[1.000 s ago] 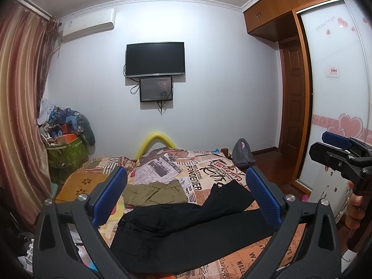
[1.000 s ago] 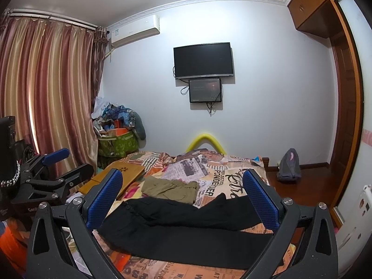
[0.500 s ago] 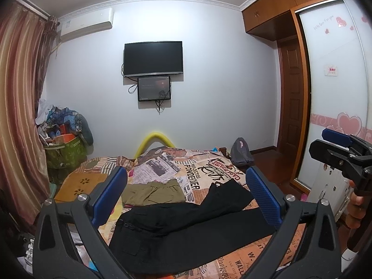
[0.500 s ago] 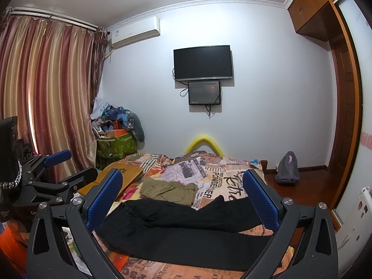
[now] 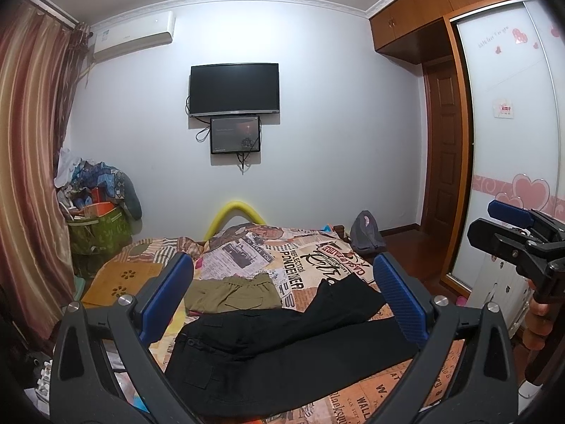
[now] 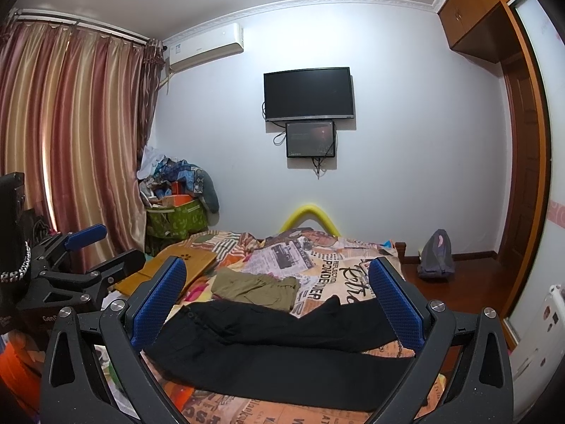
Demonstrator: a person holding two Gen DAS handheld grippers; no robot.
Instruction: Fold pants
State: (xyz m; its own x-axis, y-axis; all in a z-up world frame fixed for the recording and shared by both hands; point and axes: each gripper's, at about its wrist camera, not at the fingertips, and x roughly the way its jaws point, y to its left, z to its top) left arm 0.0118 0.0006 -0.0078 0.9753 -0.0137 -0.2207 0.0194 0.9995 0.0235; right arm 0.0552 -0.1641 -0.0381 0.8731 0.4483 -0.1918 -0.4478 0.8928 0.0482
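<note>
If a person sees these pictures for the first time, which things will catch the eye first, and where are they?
The black pants lie spread across the near part of the bed, waist to the left, legs to the right. Behind them lie folded olive-green pants. A black television hangs on the far wall, and the open left gripper and right gripper frame the view, touching nothing.

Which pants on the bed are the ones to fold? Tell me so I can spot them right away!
Find the bed with the newspaper-print cover under the wall TV. Two pairs of pants lie on it. Pick the black pants, spread long across the near end with the legs pointing right; the other pair, the olive-green pants, is smaller, bunched up and farther back.
</note>
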